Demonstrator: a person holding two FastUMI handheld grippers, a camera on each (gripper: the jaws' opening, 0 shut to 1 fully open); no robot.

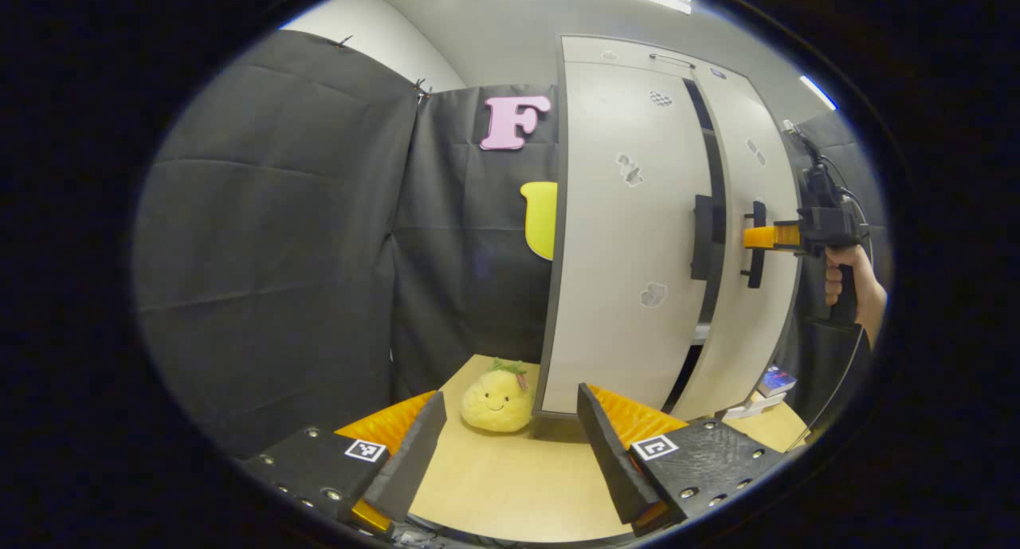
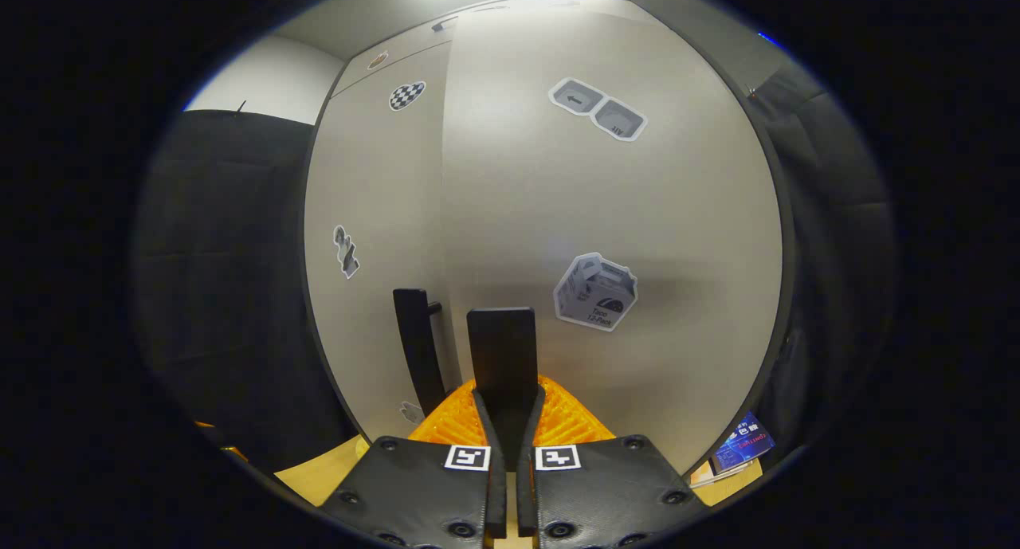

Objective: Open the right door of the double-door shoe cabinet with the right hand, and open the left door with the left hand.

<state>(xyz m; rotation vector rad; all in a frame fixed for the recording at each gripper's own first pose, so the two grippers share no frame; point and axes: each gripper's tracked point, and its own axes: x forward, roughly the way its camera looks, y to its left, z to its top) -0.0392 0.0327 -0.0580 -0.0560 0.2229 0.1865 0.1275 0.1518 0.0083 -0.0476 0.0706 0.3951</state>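
The pale shoe cabinet stands on the table with its left door flat and its right door swung out a little, leaving a dark gap between them. My right gripper, held by a hand, is shut on the right door's black handle. In the right gripper view the right gripper pinches that handle against the right door; the left door's handle stands just beside it. My left gripper hangs open low in front of the cabinet, well short of the left handle.
A yellow plush toy sits on the wooden table by the cabinet's left bottom corner, between my left fingers in view. Books lie at the cabinet's right foot. Black cloth walls close in the left and back.
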